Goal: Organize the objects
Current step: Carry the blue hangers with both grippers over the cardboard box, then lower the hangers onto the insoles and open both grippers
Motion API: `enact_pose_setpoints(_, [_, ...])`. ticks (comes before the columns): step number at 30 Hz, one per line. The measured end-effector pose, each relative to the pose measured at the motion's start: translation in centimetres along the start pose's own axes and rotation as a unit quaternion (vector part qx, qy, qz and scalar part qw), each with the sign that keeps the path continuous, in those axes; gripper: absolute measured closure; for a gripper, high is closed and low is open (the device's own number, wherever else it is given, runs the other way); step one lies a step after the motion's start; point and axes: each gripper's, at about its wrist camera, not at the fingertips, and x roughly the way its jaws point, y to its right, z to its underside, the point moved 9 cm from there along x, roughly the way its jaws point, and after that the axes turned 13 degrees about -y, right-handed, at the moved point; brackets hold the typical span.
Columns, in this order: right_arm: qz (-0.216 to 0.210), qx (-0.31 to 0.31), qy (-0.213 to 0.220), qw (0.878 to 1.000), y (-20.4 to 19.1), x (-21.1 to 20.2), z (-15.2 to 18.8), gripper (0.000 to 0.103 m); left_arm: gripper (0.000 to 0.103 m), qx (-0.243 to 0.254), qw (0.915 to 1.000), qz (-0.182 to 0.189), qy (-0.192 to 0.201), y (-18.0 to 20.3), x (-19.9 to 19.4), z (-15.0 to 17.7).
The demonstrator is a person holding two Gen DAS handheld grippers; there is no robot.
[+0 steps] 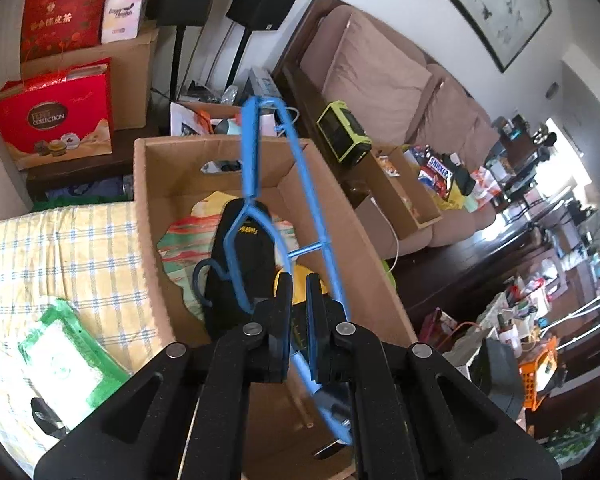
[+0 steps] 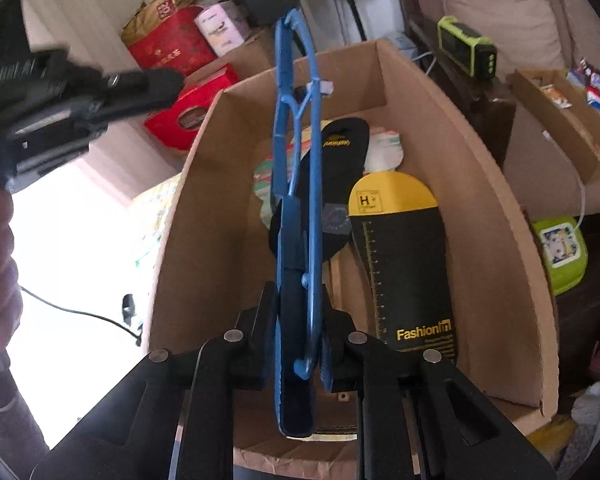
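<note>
A blue plastic hanger is held over an open cardboard box. My left gripper is shut on one end of the hanger. My right gripper is shut on the hanger too, which runs up between its fingers above the box. In the box lie a black insole and a black and yellow insole pack on a colourful sheet. The left gripper shows at the top left of the right wrist view, with a hand below it.
A yellow checked cloth with a green packet lies left of the box. Red gift boxes stand behind. A sofa, a green radio and a snack tray are to the right.
</note>
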Motion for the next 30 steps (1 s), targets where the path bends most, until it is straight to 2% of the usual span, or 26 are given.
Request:
enact_pose_setpoints(3, [-0.032, 0.014, -0.006, 0.999, 0.6, -0.3, -0.4, 0.085, 0.097, -0.001, 1.0000, 0.002, -0.002, -1.0, -0.3, 0.7])
enact_pose_setpoints(8, [-0.015, 0.019, -0.018, 1.000, 1.6, -0.4, -0.7, 0.082, 0.097, 0.006, 0.9999, -0.010, -0.007, -2.3, -0.5, 2.1])
enact_pose_setpoints(12, [-0.023, 0.021, -0.026, 0.999, 1.7, -0.3, -0.3, 0.081, 0.096, 0.012, 0.9998, -0.011, -0.013, -2.8, -0.2, 3.5])
enact_pose_setpoints(18, [-0.080, 0.045, -0.041, 0.995, 1.7, -0.5, 0.5, 0.085, 0.088, 0.017, 0.9996, -0.012, -0.018, -3.6, 0.4, 5.5])
enact_pose_setpoints(23, [-0.102, 0.052, -0.051, 0.992, 0.3, -0.2, 1.5, 0.085, 0.084, 0.019, 0.9996, -0.011, -0.019, -3.9, 0.5, 6.7])
enact_pose_setpoints(25, [-0.097, 0.061, -0.047, 0.992, 0.3, -0.1, 1.6, 0.081, 0.080, 0.016, 0.9996, -0.006, -0.022, -4.0, 0.5, 7.1])
enact_pose_setpoints(27, [-0.068, 0.063, -0.042, 0.995, 0.6, 0.4, 1.5, 0.076, 0.077, 0.013, 0.9996, -0.002, -0.024, -4.2, 0.7, 7.5])
enact_pose_setpoints(30, [-0.057, 0.066, -0.037, 0.996, 0.2, 0.9, 1.4, 0.074, 0.076, 0.010, 0.9996, 0.001, -0.028, -4.6, 0.8, 8.1])
